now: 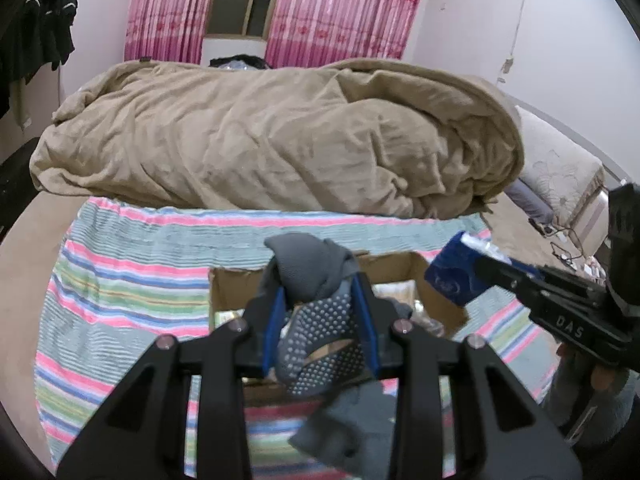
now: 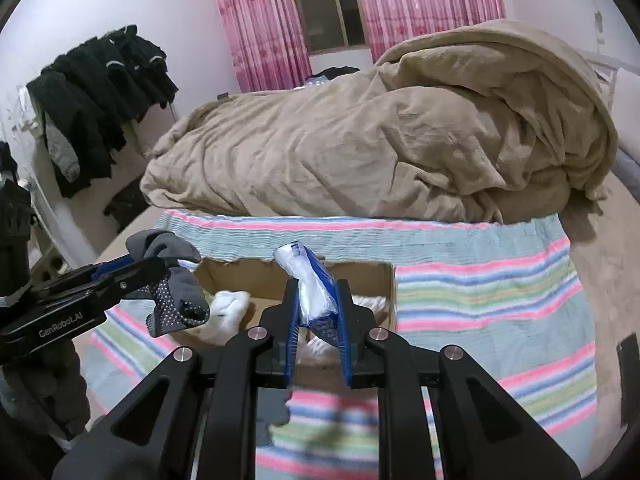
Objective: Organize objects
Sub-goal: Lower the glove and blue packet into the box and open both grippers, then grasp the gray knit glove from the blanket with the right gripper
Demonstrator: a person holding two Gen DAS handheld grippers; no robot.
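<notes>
My left gripper (image 1: 320, 292) is shut on a grey sock with white grip dots (image 1: 320, 332) and holds it above an open cardboard box (image 1: 224, 284) on the striped cloth. The sock also shows in the right wrist view (image 2: 176, 292), with the left gripper (image 2: 160, 268) at the left. My right gripper (image 2: 318, 292) is shut on a blue and white plastic packet (image 2: 312, 284) above the same box (image 2: 376, 276). In the left wrist view the packet (image 1: 452, 276) and right gripper (image 1: 480, 268) are at the right. White socks (image 2: 228, 312) lie in the box.
The box sits on a striped cloth (image 1: 132, 280) over a bed. A bunched tan blanket (image 1: 280, 136) lies behind it. Dark clothes (image 2: 100, 108) hang at the left wall. Pink curtains (image 1: 168, 8) hang at the back. A pillow (image 1: 556, 168) and cables lie at the right.
</notes>
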